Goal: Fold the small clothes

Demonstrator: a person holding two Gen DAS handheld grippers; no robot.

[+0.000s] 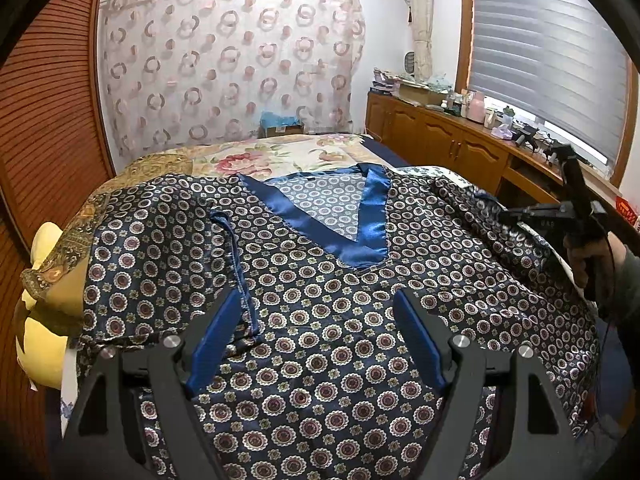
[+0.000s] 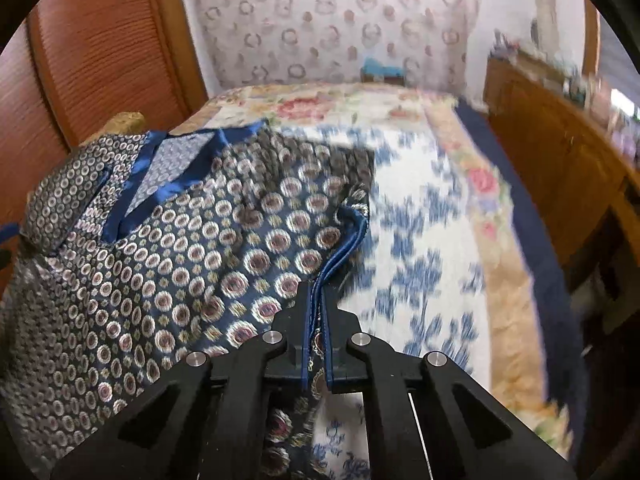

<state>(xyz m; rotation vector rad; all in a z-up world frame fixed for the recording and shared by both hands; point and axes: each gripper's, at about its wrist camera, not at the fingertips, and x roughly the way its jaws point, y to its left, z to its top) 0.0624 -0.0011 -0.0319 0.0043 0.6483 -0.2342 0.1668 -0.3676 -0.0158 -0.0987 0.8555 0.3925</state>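
On the bed the top lay spread, barely folded: the left gripper hovered agape above it, while the right gripper clamped its sleeve hem, most folding remaining.

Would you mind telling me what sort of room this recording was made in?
Most likely a home bedroom: a bed with a floral bedspread, a patterned curtain behind it, and wooden cabinets under a window with blinds.
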